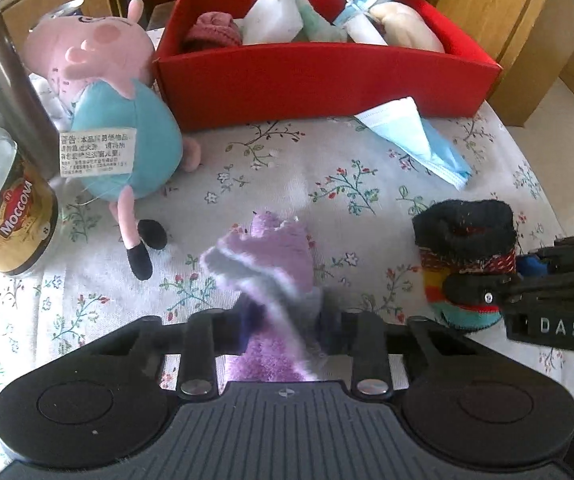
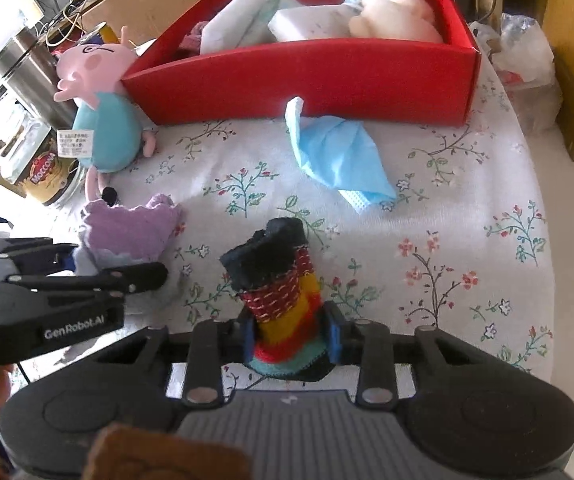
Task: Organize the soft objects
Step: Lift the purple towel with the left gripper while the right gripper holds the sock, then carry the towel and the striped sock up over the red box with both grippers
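I have the left gripper (image 1: 283,320) with its jaws closed on the purple sock (image 1: 271,264) and the right gripper (image 2: 293,332) with its jaws clamped on the striped sock (image 2: 283,292), each sock's long axis pointing forward out of the jaws, just above the worktop (image 2: 447,208). The red box (image 2: 327,76) lies straight ahead of both, and I judge neither hand clearly nearer.

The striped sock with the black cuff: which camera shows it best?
The right wrist view: the striped sock stands central, held between the right gripper fingers, every colour band visible. The left wrist view shows the sock at its right edge, the gripper partly covering it.
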The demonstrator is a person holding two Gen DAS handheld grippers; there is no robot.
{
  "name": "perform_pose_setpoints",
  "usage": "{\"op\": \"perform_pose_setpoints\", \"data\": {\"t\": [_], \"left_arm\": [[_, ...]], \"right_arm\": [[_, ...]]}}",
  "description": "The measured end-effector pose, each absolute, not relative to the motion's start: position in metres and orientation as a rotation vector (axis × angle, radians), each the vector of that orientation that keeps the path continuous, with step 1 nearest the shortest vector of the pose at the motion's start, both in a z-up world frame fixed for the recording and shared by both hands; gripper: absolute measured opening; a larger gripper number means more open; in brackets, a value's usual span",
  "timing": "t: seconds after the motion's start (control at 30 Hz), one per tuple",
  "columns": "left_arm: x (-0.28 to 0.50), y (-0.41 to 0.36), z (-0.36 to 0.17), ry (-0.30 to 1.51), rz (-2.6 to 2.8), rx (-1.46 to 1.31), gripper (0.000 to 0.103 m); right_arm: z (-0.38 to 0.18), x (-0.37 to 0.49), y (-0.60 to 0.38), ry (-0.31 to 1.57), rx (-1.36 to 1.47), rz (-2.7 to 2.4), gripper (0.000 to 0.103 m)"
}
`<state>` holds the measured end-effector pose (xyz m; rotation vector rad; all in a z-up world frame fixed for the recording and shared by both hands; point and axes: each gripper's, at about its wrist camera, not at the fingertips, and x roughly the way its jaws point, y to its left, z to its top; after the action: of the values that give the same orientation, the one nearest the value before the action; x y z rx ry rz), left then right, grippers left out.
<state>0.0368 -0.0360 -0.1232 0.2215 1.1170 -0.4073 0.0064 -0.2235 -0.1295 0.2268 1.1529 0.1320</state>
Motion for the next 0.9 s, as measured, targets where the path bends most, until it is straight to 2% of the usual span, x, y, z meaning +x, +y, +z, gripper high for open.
{"op": "perform_pose_setpoints", "data": {"t": [0.07,0.23,0.9], "left_arm": [[0.035,-0.034,-0.12,1.122,-0.413,0.225,0.023],[0.028,-0.033,-0.116,1.129,-0.419,0.23,0.02],[0.029,-0.026,-0.066,1.006,-0.411,0.134,0.02]], "right_arm": [[-0.128,0.004,-0.224,1.148,0.235,0.129,0.001],[-0.128,-0.006,-0.227,1.143,0.253,0.119,0.0],[-0.07,-0.021,-0.219,0.972,0.219,0.117,0.0]]}}
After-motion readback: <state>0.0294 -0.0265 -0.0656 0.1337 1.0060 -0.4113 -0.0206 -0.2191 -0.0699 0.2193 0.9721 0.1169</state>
